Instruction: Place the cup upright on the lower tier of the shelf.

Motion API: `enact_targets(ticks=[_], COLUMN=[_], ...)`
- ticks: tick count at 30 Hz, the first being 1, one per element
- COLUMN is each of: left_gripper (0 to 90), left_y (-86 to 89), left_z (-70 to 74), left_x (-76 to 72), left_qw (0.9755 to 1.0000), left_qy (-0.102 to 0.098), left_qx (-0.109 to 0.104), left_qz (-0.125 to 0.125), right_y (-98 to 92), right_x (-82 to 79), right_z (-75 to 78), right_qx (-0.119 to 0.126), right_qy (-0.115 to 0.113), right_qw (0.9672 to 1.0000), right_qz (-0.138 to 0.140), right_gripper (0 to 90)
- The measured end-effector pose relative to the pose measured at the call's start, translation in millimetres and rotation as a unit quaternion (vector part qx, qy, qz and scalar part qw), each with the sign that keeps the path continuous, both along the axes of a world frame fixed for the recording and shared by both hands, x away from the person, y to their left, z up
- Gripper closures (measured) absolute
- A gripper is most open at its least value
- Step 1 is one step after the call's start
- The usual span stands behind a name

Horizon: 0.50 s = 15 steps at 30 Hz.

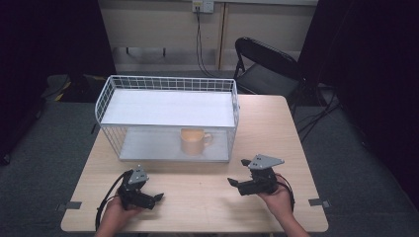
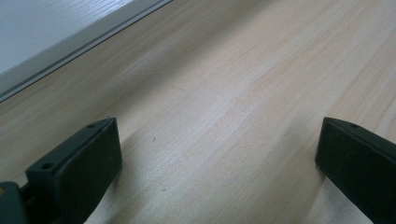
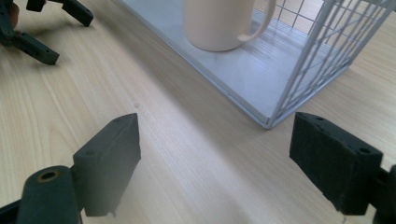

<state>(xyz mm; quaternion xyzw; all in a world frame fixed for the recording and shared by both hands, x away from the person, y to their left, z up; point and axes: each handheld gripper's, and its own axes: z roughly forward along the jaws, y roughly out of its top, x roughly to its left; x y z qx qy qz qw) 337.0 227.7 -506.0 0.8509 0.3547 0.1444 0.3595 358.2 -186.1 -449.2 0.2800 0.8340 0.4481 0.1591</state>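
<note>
A beige mug (image 1: pixel 194 141) stands upright on the bottom shelf of a white wire rack (image 1: pixel 168 84) at the back of the wooden table (image 1: pixel 202 207). In the right gripper view the mug (image 3: pixel 217 23) is just ahead, handle to the right, behind the rack's corner post (image 3: pixel 308 60). My right gripper (image 1: pixel 237 172) is open and empty in front of the rack's right end, its jaws (image 3: pixel 215 135) wide over bare wood. At the front left, my left gripper (image 1: pixel 155 201) rests low over the table, open and empty (image 2: pixel 217 140). The rack's base edge (image 2: pixel 51 51) lies beyond it.
The rack has a solid white top shelf (image 1: pixel 168 108) over the mug. A black folding chair (image 1: pixel 267 64) stands behind the table's far right corner, with cables on the floor. The left gripper (image 3: pixel 32 32) also appears far off in the right gripper view.
</note>
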Motion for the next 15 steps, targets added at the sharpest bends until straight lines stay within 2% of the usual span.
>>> enact_targets(ticks=[15], left_gripper=[0.0], left_y=[0.0], left_z=[0.0], left_x=[0.0], left_qw=[1.0], left_qy=[0.0], left_qx=[0.0], left_qz=[0.0], right_y=[-25.1], right_x=[-1.0], right_z=[-6.3], right_qx=[-0.007], right_qy=[0.004], right_qw=[0.9999], right_qz=[-0.015], right_gripper=[16.1])
